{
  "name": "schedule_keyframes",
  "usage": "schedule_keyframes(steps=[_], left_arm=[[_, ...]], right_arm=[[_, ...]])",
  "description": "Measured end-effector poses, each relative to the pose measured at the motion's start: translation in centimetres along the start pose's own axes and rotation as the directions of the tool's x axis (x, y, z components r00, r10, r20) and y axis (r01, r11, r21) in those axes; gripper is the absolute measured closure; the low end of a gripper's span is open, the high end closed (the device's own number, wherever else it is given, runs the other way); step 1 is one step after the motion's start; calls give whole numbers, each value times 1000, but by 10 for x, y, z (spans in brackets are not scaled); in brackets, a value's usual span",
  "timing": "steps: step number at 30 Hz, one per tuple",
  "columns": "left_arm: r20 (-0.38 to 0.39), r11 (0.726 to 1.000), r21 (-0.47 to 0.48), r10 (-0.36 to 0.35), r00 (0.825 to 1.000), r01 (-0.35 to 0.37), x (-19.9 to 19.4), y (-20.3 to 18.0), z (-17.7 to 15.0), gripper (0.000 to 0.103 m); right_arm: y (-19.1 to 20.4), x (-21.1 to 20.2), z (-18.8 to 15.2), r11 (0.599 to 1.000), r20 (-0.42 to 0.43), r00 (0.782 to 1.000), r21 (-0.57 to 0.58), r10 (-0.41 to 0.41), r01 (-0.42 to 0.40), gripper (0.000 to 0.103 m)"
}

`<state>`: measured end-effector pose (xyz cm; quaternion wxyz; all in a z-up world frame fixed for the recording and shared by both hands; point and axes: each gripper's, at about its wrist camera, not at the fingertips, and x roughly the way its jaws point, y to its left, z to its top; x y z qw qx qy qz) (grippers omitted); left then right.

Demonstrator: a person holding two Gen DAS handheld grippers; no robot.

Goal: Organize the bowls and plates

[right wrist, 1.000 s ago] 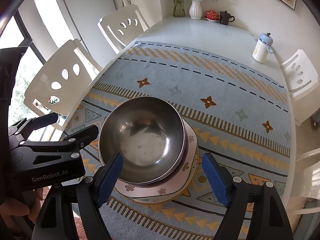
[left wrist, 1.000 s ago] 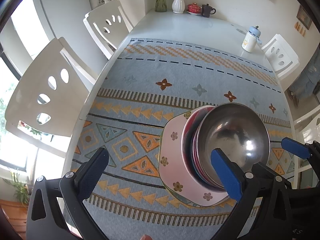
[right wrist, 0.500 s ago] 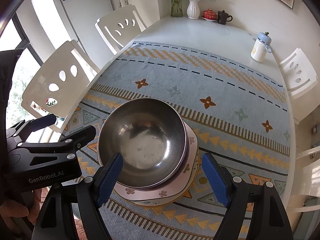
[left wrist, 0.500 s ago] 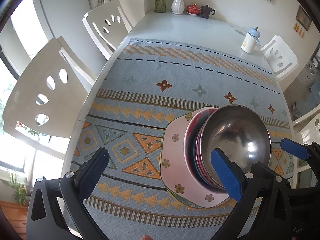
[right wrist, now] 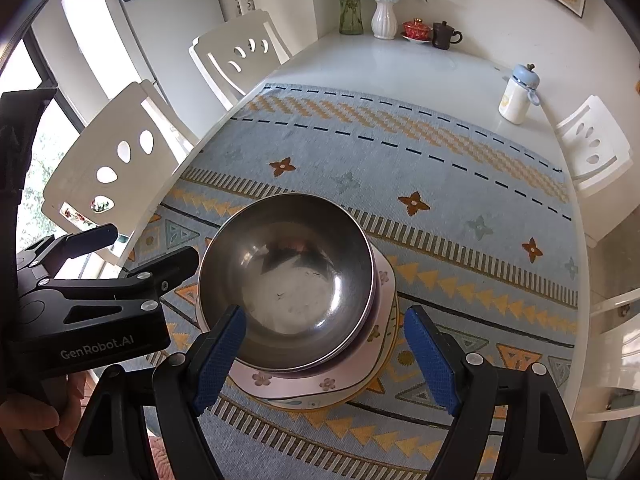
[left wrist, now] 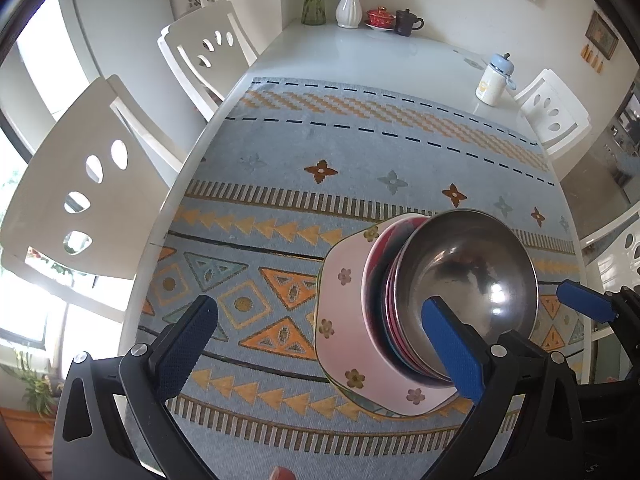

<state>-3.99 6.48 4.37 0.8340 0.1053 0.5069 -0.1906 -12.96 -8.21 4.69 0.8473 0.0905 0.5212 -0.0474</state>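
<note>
A steel bowl (right wrist: 288, 280) (left wrist: 468, 280) sits on top of a stack of red and pink plates (left wrist: 380, 292). The stack rests on a pink flowered plate (left wrist: 344, 320) (right wrist: 280, 384) with a yellow-rimmed plate under it, on the patterned cloth. My right gripper (right wrist: 326, 316) hovers open over the near side of the bowl, its pads not touching it. My left gripper (left wrist: 316, 308) (right wrist: 152, 242) stands open just left of the stack, nothing between its fingers. One blue finger (left wrist: 584, 306) of the right gripper shows at the right of the left wrist view.
The blue and orange tablecloth (right wrist: 400, 168) covers a white table. White chairs (left wrist: 80, 184) (right wrist: 236, 56) stand along the left side, and another (right wrist: 592, 144) at the right. A white bottle (right wrist: 516, 96), a vase (right wrist: 384, 20), a red pot and a dark cup stand at the far end.
</note>
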Motion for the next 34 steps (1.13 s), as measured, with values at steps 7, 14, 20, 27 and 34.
schedule_keyframes(steps=[7,14,20,27,34], left_arm=[[2,1000,-18,4,1000,-4,0,5,0,1],[-7,999,-42,9,1000,-9,2,12,-1,1],[3,999,-44,32,999,-31,2,16,-1,1],[1,998,-54,45,999,-45,6,18,2,1],[58,993,-44,108,992,-106,-3,12,6,1]], right_arm=[[3,-1,1,1000,4,1000,-8,-2,2,23],[6,2,0,1000,-3,1000,-12,-6,6,23],[9,2,0,999,3,1000,-29,-27,27,23],[2,0,-1,999,14,999,-3,-32,32,23],[-7,-2,-2,999,17,999,25,-40,40,23]])
